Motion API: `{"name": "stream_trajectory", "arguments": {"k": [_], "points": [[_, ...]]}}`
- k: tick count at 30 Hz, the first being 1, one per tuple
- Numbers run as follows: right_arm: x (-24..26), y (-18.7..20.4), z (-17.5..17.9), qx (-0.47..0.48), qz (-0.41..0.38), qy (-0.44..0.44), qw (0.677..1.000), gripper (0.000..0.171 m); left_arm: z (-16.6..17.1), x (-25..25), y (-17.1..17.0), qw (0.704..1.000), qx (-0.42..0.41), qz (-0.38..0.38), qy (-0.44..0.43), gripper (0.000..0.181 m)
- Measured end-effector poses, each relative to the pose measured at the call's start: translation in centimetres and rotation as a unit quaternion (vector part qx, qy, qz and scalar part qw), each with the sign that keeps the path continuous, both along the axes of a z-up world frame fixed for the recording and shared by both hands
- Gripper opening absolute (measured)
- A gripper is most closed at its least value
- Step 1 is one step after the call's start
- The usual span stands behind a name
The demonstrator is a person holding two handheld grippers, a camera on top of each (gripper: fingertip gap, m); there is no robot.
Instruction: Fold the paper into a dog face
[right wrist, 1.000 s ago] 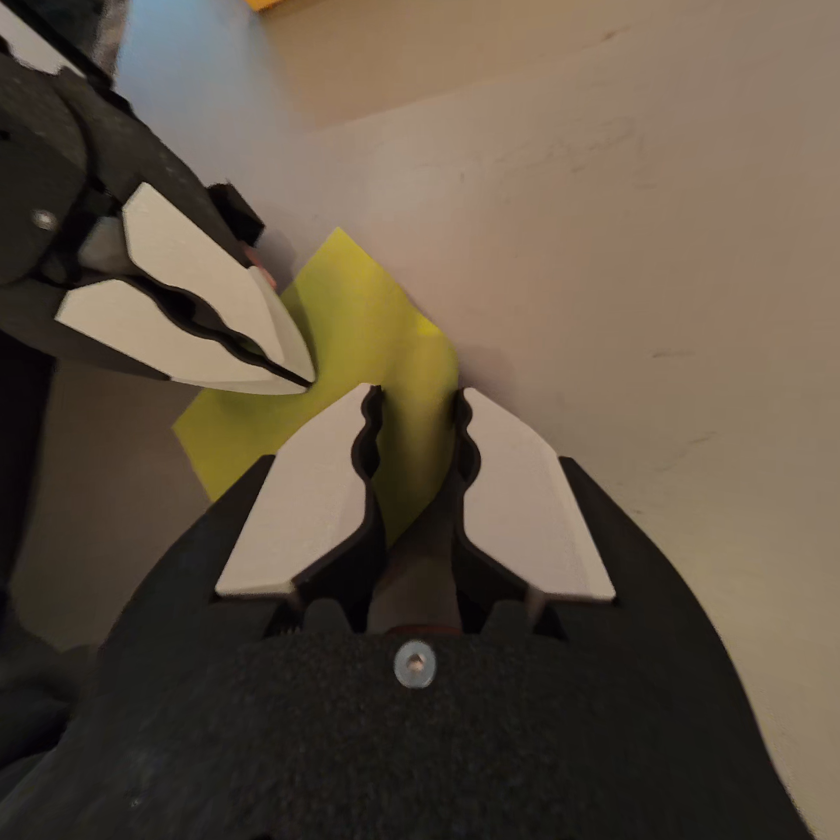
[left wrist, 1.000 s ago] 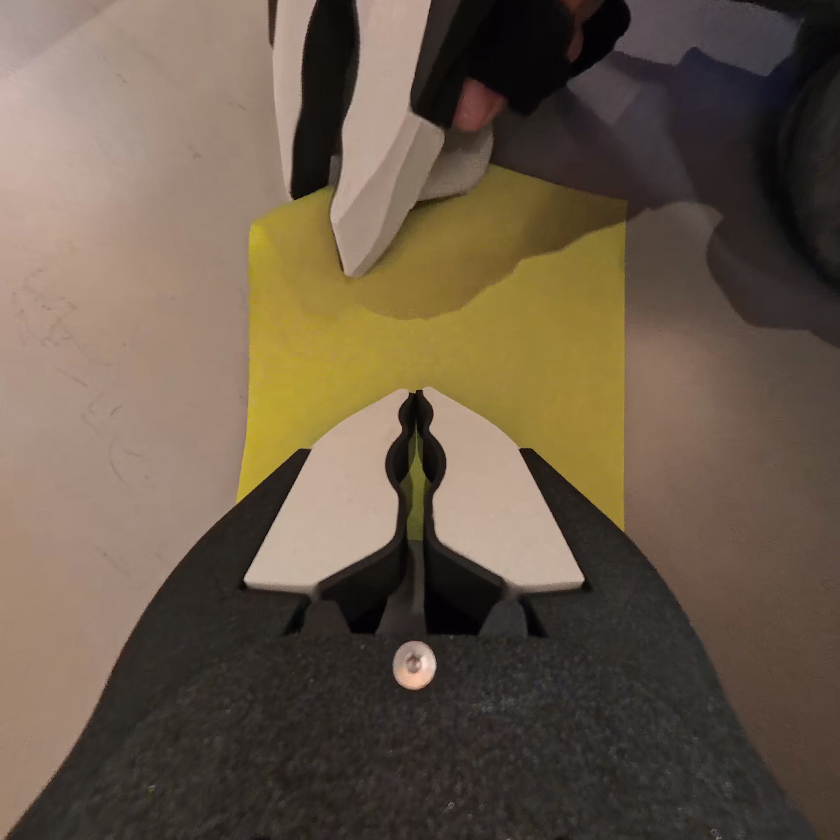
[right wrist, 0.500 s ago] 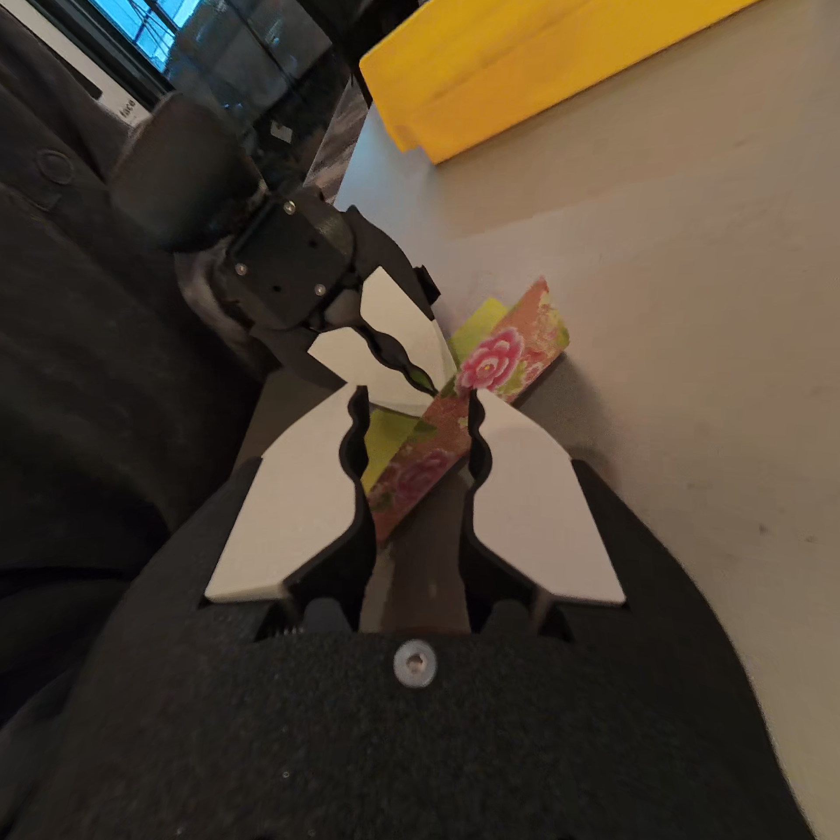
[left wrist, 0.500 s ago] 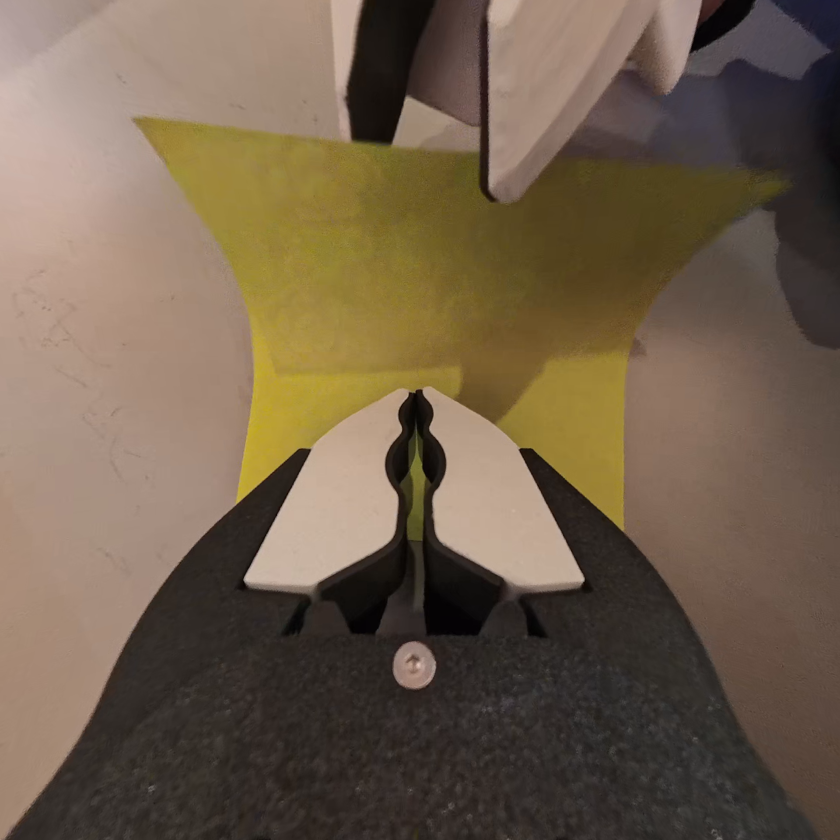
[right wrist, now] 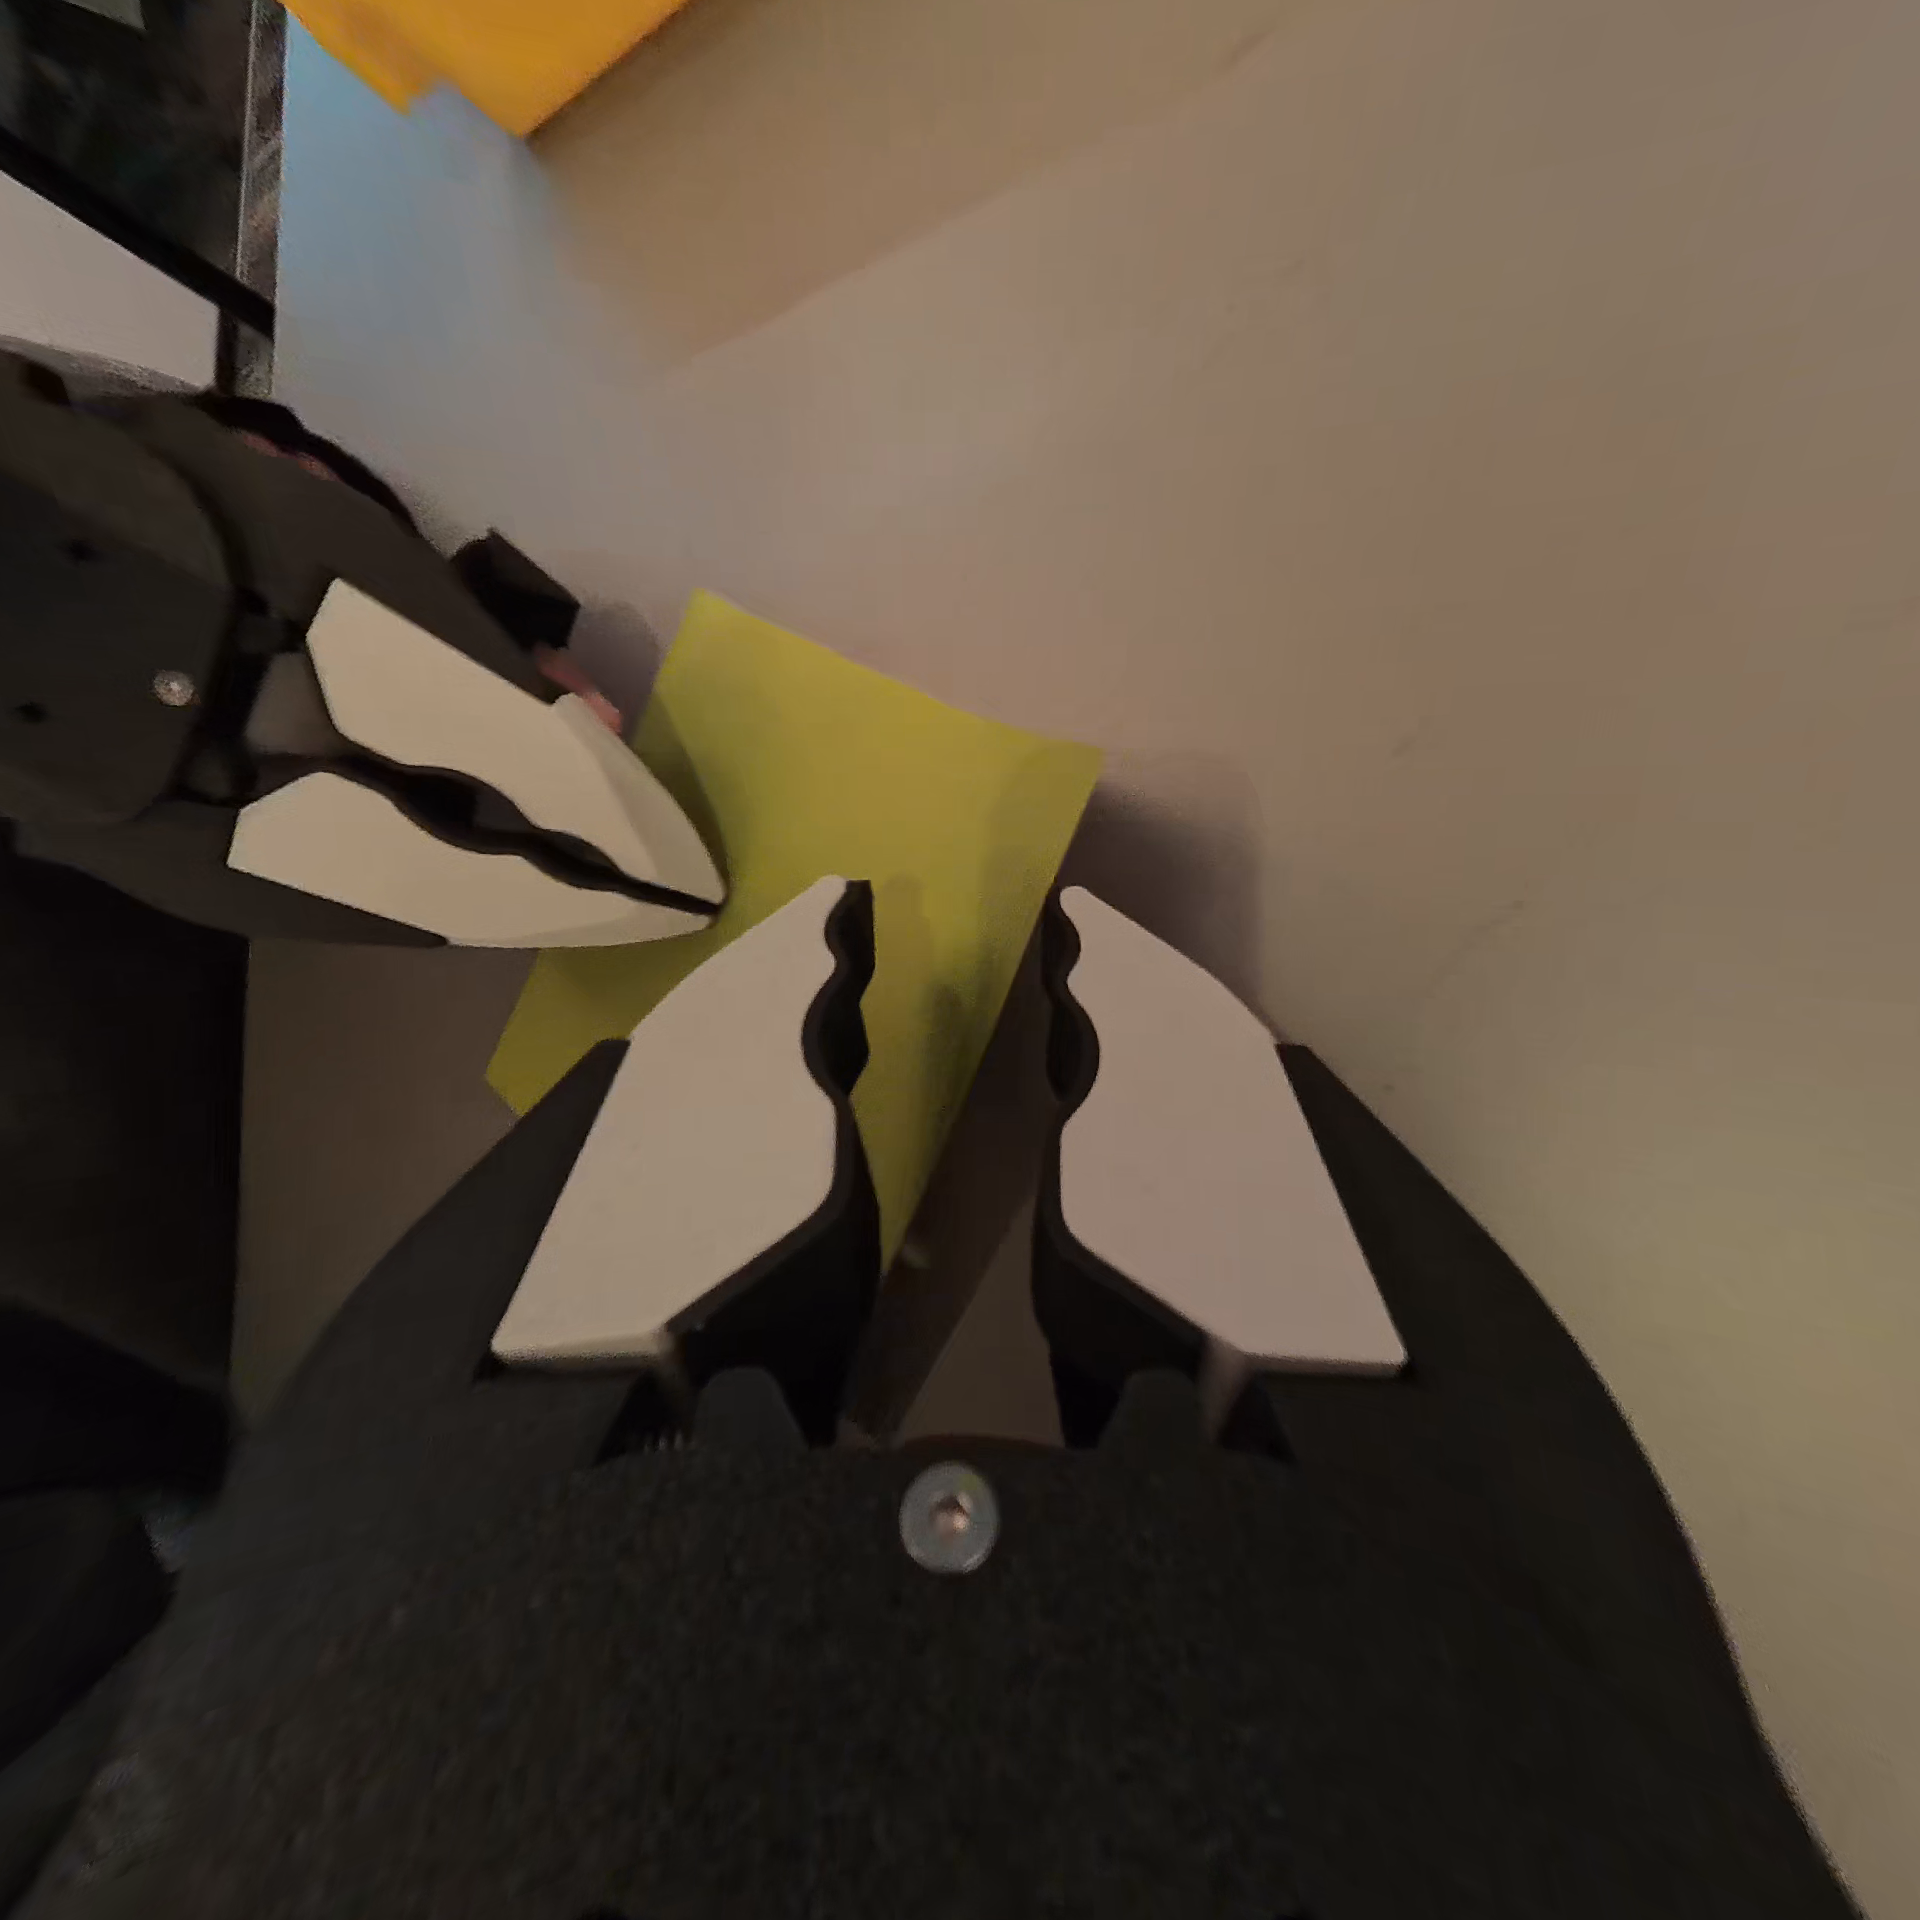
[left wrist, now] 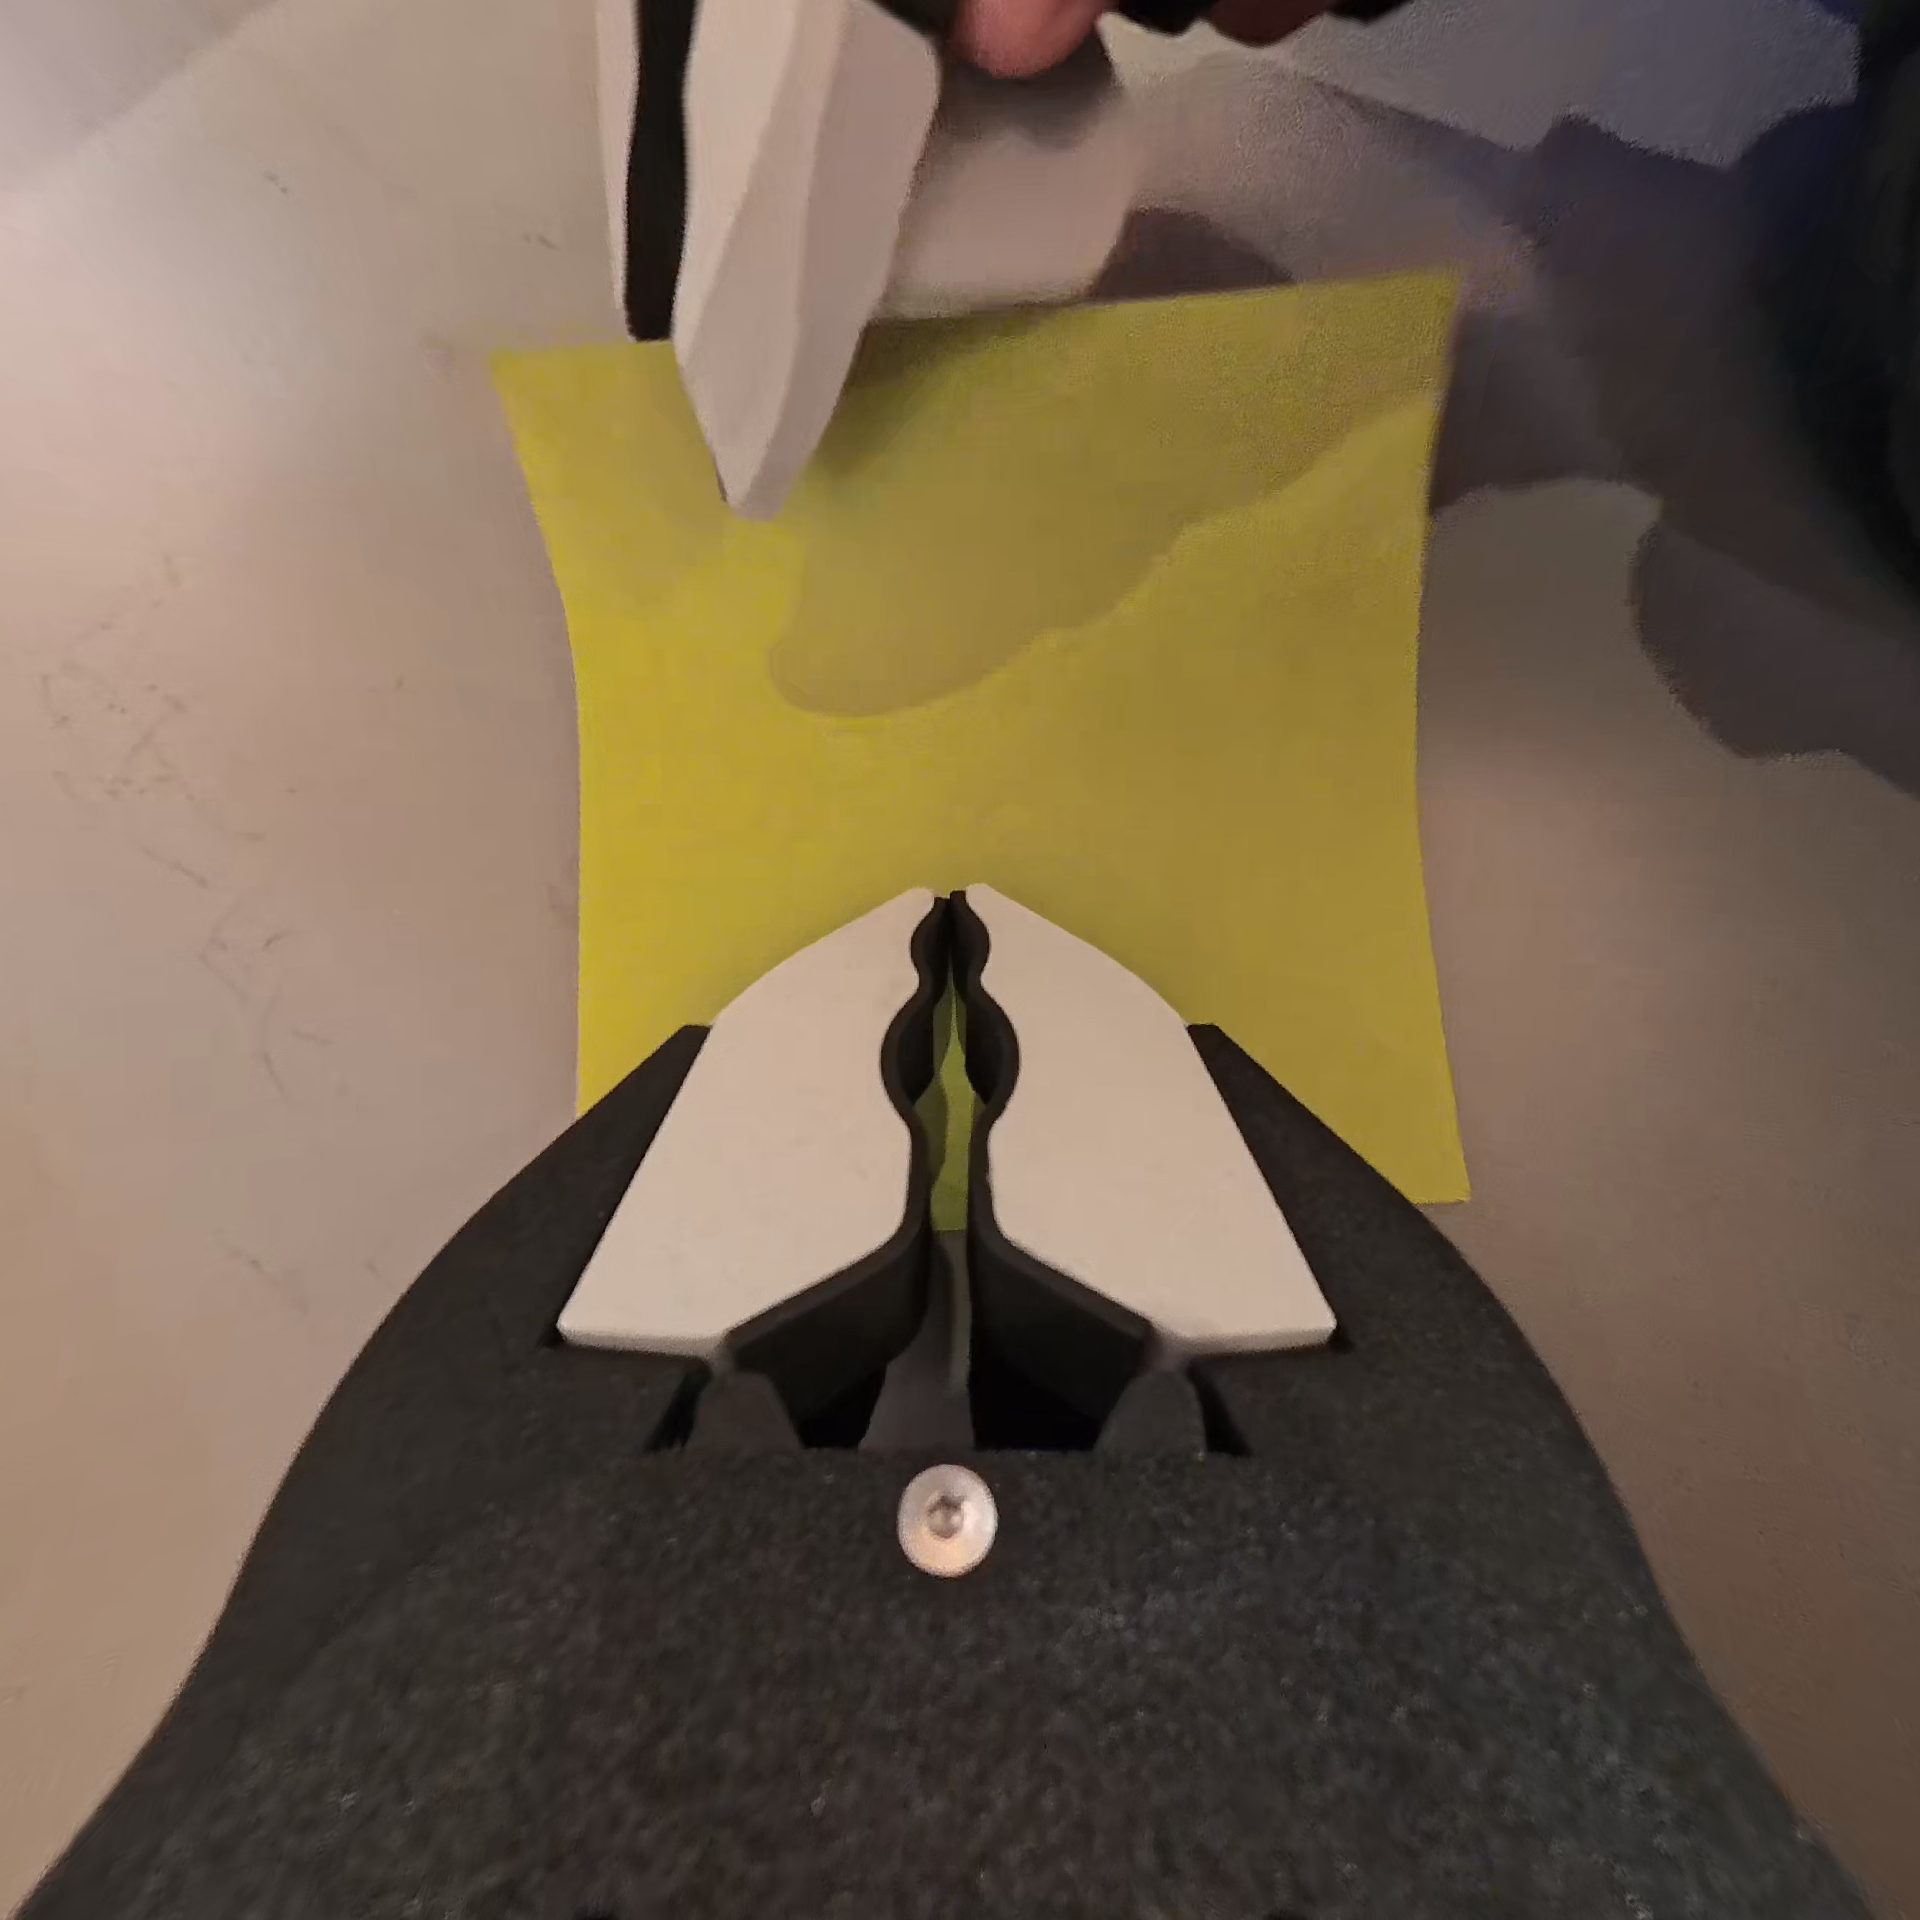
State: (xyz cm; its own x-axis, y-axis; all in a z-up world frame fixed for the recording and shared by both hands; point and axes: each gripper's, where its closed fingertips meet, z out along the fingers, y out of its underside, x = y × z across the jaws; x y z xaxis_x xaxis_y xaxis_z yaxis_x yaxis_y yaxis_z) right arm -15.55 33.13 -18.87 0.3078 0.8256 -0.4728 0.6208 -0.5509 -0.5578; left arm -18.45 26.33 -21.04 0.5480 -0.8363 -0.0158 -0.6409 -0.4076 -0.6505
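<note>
Pale scuffed worktop (left wrist: 260, 727) with the yellow-green paper (left wrist: 1039, 831) flat on it, left tongs (left wrist: 951, 894) clenched and pinning its near edge; right-wrist view has right tongs (right wrist: 951, 894) released over the far edge, so I'd guess first fold, grab a corner next.

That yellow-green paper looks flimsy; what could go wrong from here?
1. The left hand-held gripper, shut, rests on the yellow-green paper; any shove may skid the sheet across the table.
2. The right hand-held gripper is open over one edge; closing carelessly could crumple it instead of folding cleanly.
</note>
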Motion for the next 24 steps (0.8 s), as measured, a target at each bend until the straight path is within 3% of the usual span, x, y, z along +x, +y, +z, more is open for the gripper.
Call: {"name": "stream_trajectory", "arguments": {"k": [1, 13, 24], "points": [[-0.2, 0.3, 0.0, -0.005, 0.004, 0.001, 1.000, 0.029, 0.0, 0.0, 0.0, 1.000, 0.001, 0.000, 0.001, 0.000], [-1.1, 3.0, -0.1, 0.048, 0.038, -0.040, 0.997, 0.007, 0.0, -0.1, 0.0, 1.000, -0.003, -0.005, -0.002, 0.000], [-1.7, 2.9, -0.4, 0.063, 0.061, -0.048, 0.995, 0.000, 0.0, -0.1, -0.1, 1.000, -0.007, -0.007, -0.002, 0.000]]}}
